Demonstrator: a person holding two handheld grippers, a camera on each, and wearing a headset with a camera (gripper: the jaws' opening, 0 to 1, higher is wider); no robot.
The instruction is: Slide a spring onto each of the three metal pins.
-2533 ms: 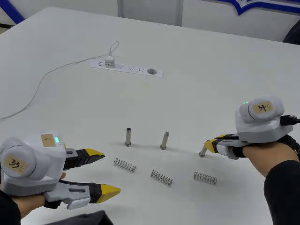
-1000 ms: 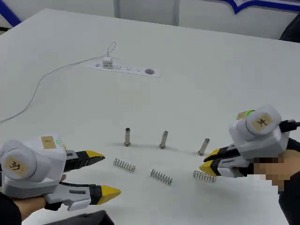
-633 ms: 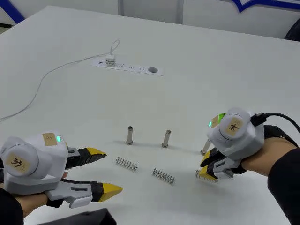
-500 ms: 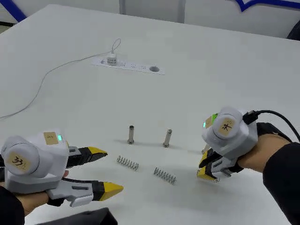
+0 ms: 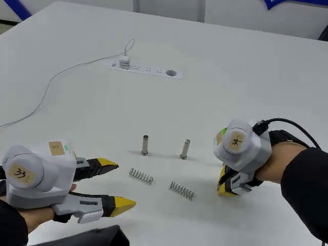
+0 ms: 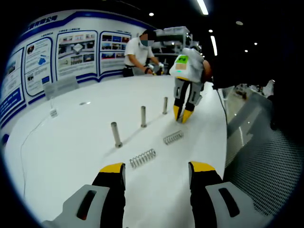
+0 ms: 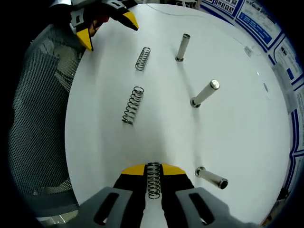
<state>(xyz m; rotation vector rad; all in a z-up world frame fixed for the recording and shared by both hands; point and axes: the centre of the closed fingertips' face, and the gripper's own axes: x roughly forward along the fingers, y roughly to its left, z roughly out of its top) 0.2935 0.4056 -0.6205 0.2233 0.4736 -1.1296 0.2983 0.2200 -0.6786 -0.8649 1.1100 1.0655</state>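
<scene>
Two upright metal pins [image 5: 145, 145] [image 5: 185, 149] stand mid-table; the third pin [image 7: 211, 177] lies close to the right of my right gripper's jaws. Two springs [image 5: 141, 176] [image 5: 181, 190] lie flat in front of the pins. My right gripper [image 5: 228, 188] points down at the table, shut on the third spring [image 7: 153, 179], which shows between its yellow tips. My left gripper [image 5: 115, 184] hovers open at the near left, nothing between its jaws. In the left gripper view the three pins [image 6: 115, 134] [image 6: 143, 116] [image 6: 165, 105] line up, with the right gripper [image 6: 183, 114] beyond them.
A white power strip [image 5: 146, 69] with a plugged charger [image 5: 124, 64] and a cable [image 5: 51, 87] lies far across the white table [image 5: 230, 87]. A person [image 6: 140, 52] stands at the table's far end in the left gripper view.
My right gripper moved from beside the right pin down onto the rightmost spring and closed on it. The left gripper stayed put. The head camera shifted slightly.
</scene>
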